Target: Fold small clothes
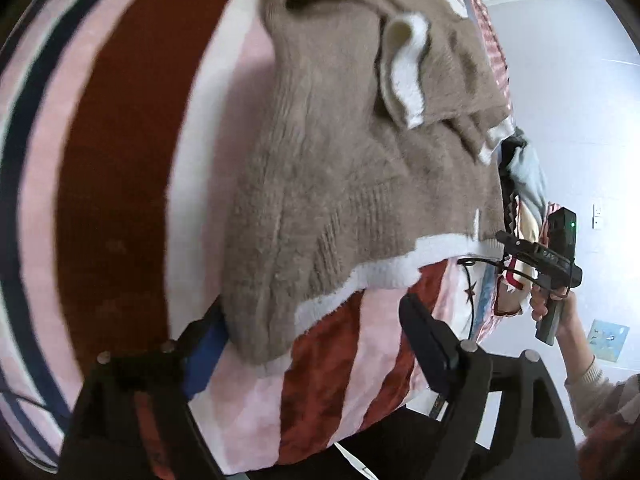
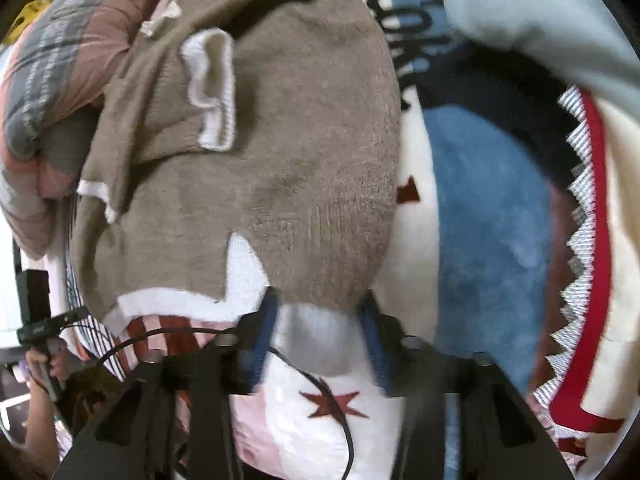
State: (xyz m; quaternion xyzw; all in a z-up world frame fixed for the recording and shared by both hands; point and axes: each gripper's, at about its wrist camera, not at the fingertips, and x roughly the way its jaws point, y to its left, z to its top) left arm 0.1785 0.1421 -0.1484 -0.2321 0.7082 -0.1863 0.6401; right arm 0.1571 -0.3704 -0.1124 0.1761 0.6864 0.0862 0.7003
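Because it is a fuzzy knit, the brown sweater (image 1: 352, 168) should handle light, limp and stretchy, so the white-trimmed hem (image 1: 384, 276) is the firmest hold. It lies rumpled across the striped blanket (image 1: 320, 380), filling each frame's centre. The left gripper (image 1: 316, 320) is spread wide around its lower corner; the right gripper (image 2: 320, 304) sits moderately open at the hem.

- Big black letters on the blue and white blanket (image 2: 472, 208) in the right wrist view, running down beside the brown sweater (image 2: 280, 160). Partly hidden and blurred (maybe "OK" near the top, but too smeared to be sure).
- Tiny pale marks on the black device (image 1: 548, 256) held in the hand in the left wrist view. Too small to read.
- No other words or numbers clear enough to read.
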